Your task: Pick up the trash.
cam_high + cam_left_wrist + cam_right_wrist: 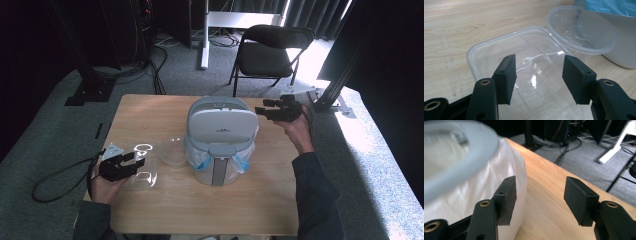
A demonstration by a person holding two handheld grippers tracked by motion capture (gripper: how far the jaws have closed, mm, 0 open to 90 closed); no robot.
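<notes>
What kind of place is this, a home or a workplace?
Probably a lab or studio set up for recording, not a home. A small wooden table stands alone on grey carpet, with dark curtains behind, loose cables on the floor and a folding chair.

You work in a dim room: the far wall and corners go black in the high view, while daylight pours in from the upper right, bleaching the floor [360,135] there. The table [150,115] is evenly lit, with soft shadows. In your left gripper view the clear container [529,65] shows small glints and stays sharp. Your right gripper view smears the white bin [461,170] with motion blur.
</notes>
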